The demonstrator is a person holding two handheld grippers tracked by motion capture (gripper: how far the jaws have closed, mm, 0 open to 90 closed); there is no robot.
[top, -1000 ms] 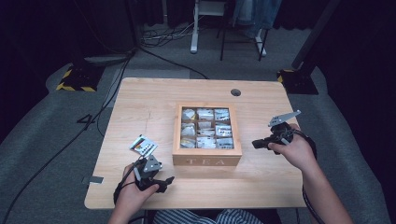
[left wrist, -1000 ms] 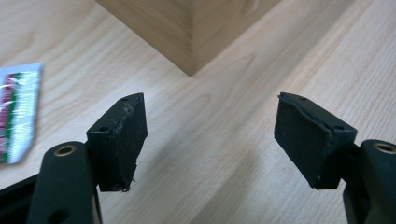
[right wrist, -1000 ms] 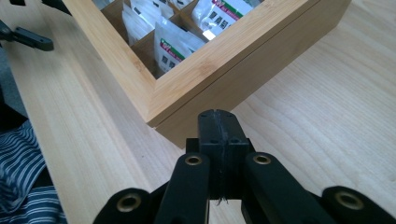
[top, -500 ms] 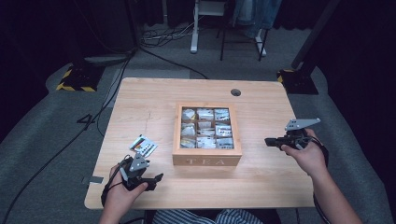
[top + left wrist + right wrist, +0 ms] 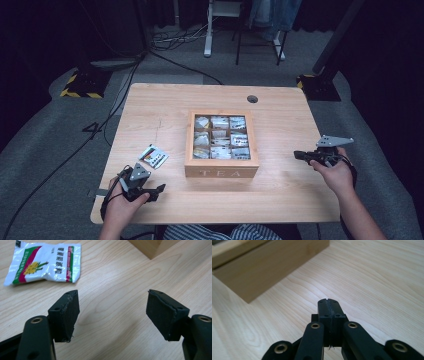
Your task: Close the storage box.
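Your left gripper (image 5: 112, 312) sits low in the frame with its jaws wide apart and nothing between them, while your right gripper (image 5: 329, 302) rests at the right with its jaws pressed together, empty. Just beyond the left jaws, at the upper left of the left gripper view, the tea sachet (image 5: 43, 262) lies flat on the table (image 5: 280, 185); it looks light, soft and crinkly, probably slick, so pinch it by a sealed edge. Farther off, the tea box (image 5: 222, 170) stands open mid-table.
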